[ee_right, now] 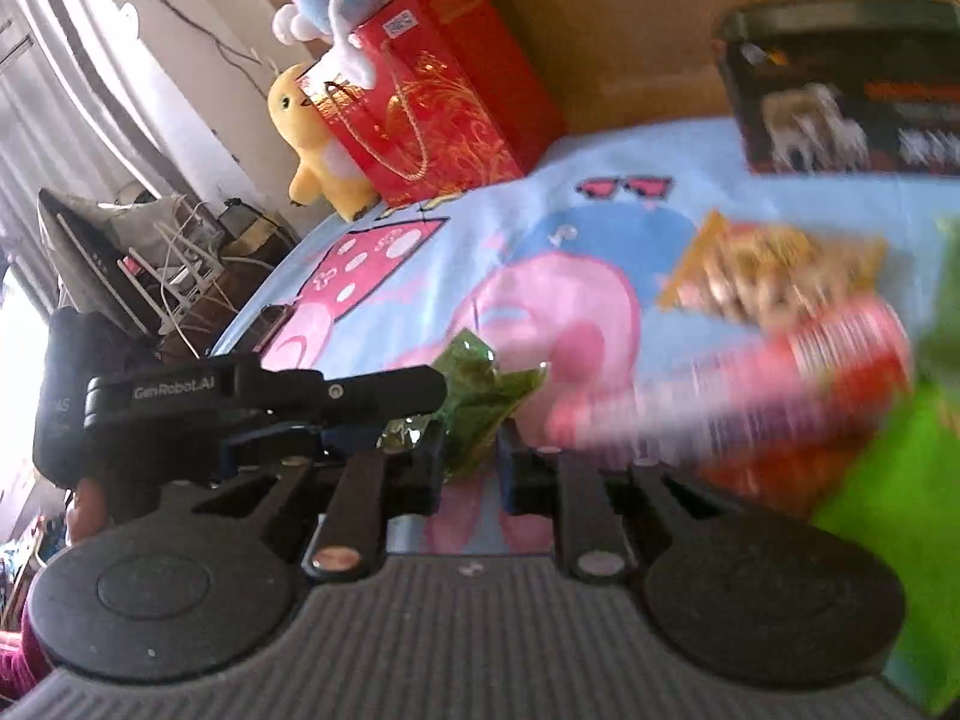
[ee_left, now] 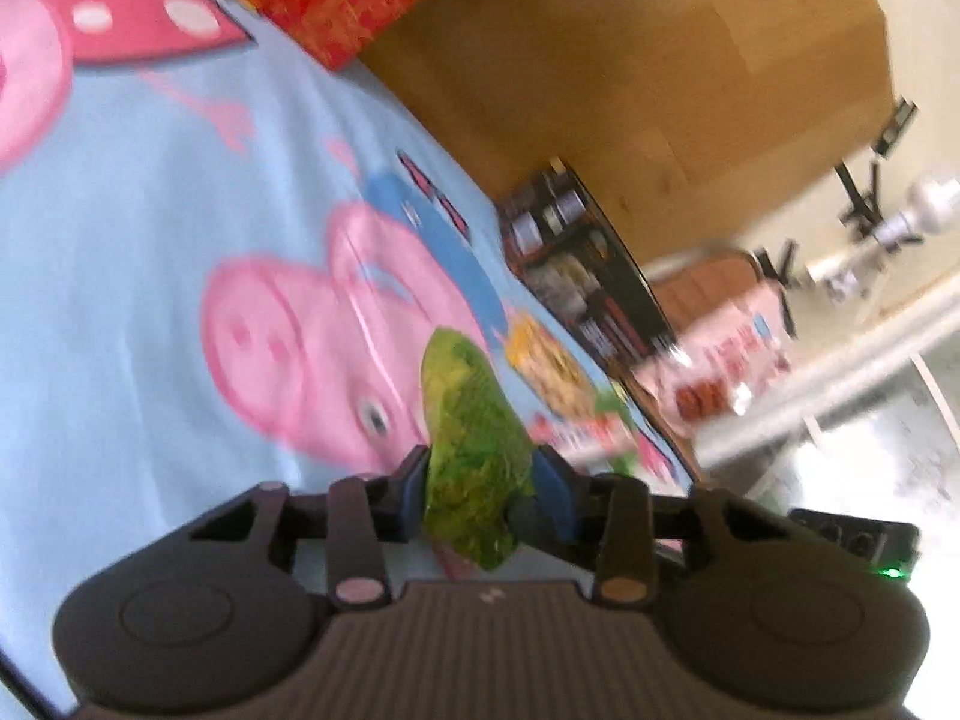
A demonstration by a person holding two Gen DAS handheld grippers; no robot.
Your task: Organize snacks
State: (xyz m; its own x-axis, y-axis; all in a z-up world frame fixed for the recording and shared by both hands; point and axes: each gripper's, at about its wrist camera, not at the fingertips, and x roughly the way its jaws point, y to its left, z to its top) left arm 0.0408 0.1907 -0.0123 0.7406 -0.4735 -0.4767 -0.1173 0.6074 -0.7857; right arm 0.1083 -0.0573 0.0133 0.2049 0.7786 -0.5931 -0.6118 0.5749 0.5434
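Note:
My left gripper [ee_left: 480,474] is shut on a green snack packet [ee_left: 471,438], held above a light-blue cloth with pink pig prints [ee_left: 150,240]. In the right wrist view the left gripper [ee_right: 441,387] comes in from the left and grips the same green packet [ee_right: 480,396]. My right gripper [ee_right: 471,456] sits just under the packet's lower end, its jaws close on either side of it; contact is unclear. A yellow snack bag [ee_right: 774,276], a red snack bag [ee_right: 798,372] and a bright green bag [ee_right: 888,480] lie blurred at the right.
A red gift bag [ee_right: 444,90] stands at the cloth's far left with a yellow plush [ee_right: 312,138] beside it. A dark box [ee_right: 840,84] stands at the back right; it shows edge-on in the left wrist view [ee_left: 576,264]. A brown wooden board [ee_left: 660,60] is behind.

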